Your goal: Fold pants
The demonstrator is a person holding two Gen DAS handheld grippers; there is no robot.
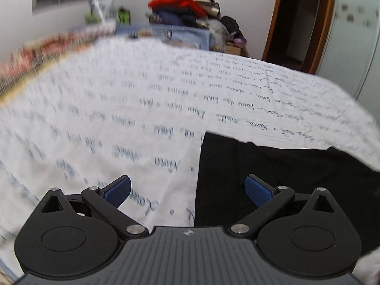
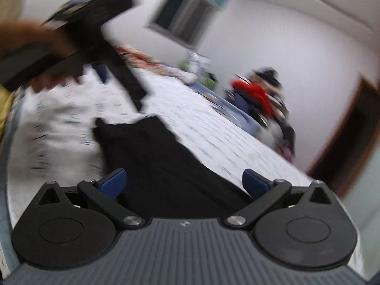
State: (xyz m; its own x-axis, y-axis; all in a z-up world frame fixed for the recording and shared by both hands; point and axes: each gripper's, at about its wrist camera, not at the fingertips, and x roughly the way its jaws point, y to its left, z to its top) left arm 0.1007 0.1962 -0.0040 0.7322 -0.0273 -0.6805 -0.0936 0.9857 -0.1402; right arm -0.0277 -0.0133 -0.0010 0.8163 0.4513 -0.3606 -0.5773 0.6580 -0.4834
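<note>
— Bedroom scene: what covers the bed?

— White sheet (image 1: 118, 109) printed with script, clothes pile (image 1: 185, 7) at the far wall, doorway (image 1: 296, 21) to the right. Black pants (image 1: 273, 178) lie flat near the sheet's front edge.

— Where do the grippers stand?

— Left gripper (image 1: 187, 190) hangs with fingers spread, empty, straddling the pants' left edge. Right gripper (image 2: 184, 181), also spread and empty, hangs over the dark cloth, whose long axis runs away from it toward the left gripper (image 2: 95, 35).

— Which is nearer?

— Both are close; the right sits squarely over fabric.

— Room to fold?

— Plenty of bare sheet lies left and beyond; the front edge looks tight.
</note>
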